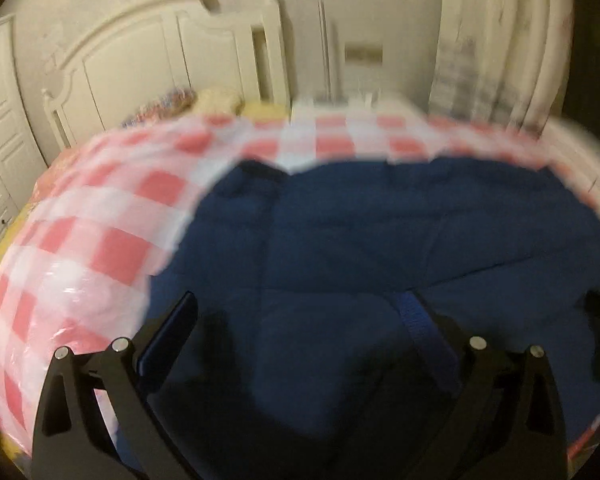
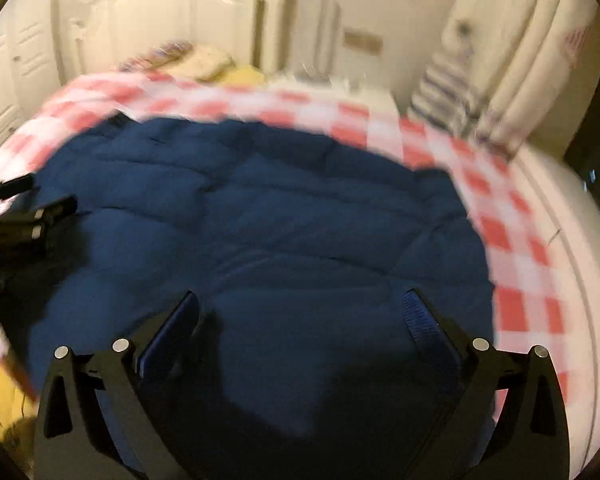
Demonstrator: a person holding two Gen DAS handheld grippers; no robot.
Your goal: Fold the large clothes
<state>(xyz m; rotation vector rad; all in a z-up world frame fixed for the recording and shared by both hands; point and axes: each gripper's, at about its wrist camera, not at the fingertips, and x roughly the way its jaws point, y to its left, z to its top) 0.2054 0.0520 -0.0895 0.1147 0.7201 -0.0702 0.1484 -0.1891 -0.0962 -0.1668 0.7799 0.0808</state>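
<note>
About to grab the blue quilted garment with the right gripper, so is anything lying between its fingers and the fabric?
Nothing visible does. The right gripper has its jaws spread wide over the blue quilted garment, with only bare fabric between them. The left gripper sits off at the garment's left edge, clear of that path.

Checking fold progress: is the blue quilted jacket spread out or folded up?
Spread out, apparently: the blue quilted jacket lies broad and flat over the red-checked cover. Blur hides any folded edge, so a partial fold can't be ruled out.
</note>
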